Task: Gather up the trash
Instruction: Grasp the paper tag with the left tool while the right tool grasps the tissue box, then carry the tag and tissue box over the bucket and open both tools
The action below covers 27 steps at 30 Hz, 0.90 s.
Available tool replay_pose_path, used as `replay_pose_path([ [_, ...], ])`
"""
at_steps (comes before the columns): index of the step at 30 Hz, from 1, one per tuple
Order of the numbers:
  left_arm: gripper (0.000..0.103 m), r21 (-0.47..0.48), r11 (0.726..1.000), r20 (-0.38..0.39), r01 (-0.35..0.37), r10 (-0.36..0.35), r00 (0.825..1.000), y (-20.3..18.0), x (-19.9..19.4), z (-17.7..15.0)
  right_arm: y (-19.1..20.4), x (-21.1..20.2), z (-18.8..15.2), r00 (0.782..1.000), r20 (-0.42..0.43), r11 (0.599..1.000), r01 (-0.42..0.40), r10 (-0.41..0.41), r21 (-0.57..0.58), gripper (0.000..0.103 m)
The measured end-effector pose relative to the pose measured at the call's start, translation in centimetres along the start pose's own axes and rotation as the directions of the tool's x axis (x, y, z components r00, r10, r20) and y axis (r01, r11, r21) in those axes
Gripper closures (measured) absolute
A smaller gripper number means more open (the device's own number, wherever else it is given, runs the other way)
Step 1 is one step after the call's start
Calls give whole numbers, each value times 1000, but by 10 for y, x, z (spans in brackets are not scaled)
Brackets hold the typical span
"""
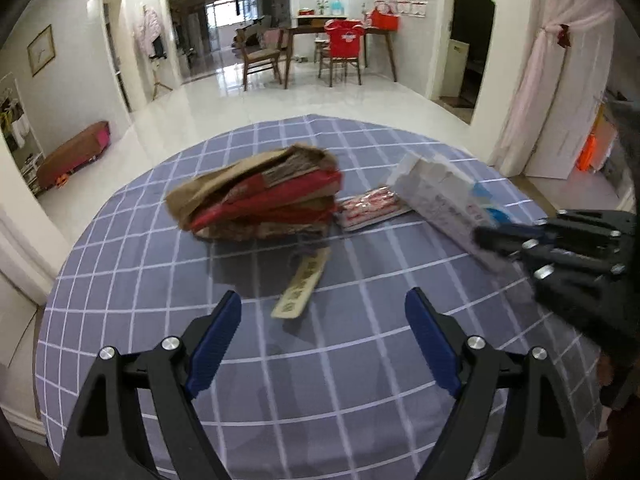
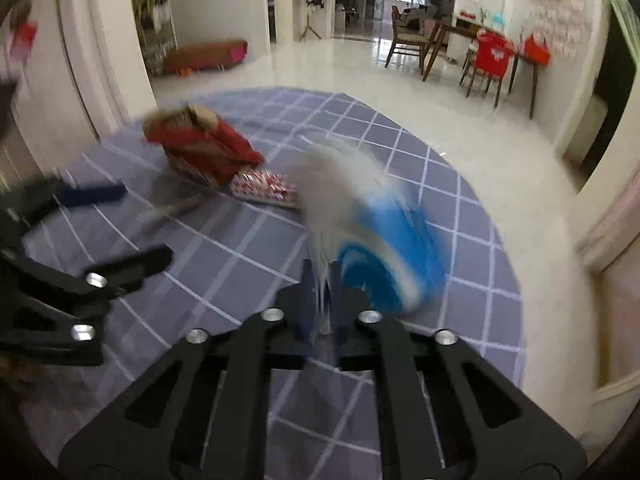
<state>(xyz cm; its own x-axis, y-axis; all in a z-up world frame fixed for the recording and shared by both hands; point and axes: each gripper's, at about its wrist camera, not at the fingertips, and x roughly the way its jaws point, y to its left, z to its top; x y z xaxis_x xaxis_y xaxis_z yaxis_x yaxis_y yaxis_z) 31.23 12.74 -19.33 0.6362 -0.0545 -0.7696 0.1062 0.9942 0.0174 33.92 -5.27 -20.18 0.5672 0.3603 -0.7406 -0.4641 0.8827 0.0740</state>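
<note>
On the blue checked tablecloth [image 1: 160, 292] lie a crushed brown and red paper bag [image 1: 260, 196], a red and white wrapper [image 1: 372, 206] and a beige paper strip [image 1: 302, 284]. My right gripper [image 2: 322, 284] is shut on a white and blue carton [image 2: 372, 232], which is blurred and held above the cloth; both show at the right of the left wrist view, the gripper [image 1: 484, 238] and the carton [image 1: 448, 200]. My left gripper [image 1: 324, 340] is open and empty, just short of the paper strip. It also shows at the left of the right wrist view [image 2: 132, 224].
The round table's far edge [image 1: 320, 118] drops to a glossy white floor. A dining table with chairs [image 1: 340, 48] stands far behind, a brown bench [image 1: 74, 154] at the left wall, a pink curtain [image 1: 556, 92] at the right.
</note>
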Motion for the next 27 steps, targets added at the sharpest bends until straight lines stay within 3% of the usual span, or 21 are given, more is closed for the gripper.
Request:
replay_pose_path([
  [10, 21, -71, 997, 4, 20, -20, 1000, 21, 10, 0, 4, -9, -5, 998, 26, 996, -55, 54, 71, 97],
  [12, 34, -72, 997, 18, 34, -33, 999, 20, 11, 3, 8, -10, -6, 998, 28, 996, -54, 52, 77, 97],
  [14, 62, -65, 997, -7, 42, -43, 999, 17, 17, 5, 8, -11, -6, 998, 31, 994, -56, 54, 88, 97],
  [17, 88, -61, 998, -17, 30, -31, 999, 14, 21, 5, 7, -14, -8, 997, 39, 991, -76, 72, 106, 97],
  [19, 88, -68, 996, -9, 64, -65, 998, 13, 16, 3, 9, -18, -9, 996, 47, 991, -75, 70, 110, 97],
  [27, 89, -68, 993, 81, 94, -88, 993, -8, -27, -2, 9, -47, -23, 991, 87, 984, -111, 100, 140, 97],
])
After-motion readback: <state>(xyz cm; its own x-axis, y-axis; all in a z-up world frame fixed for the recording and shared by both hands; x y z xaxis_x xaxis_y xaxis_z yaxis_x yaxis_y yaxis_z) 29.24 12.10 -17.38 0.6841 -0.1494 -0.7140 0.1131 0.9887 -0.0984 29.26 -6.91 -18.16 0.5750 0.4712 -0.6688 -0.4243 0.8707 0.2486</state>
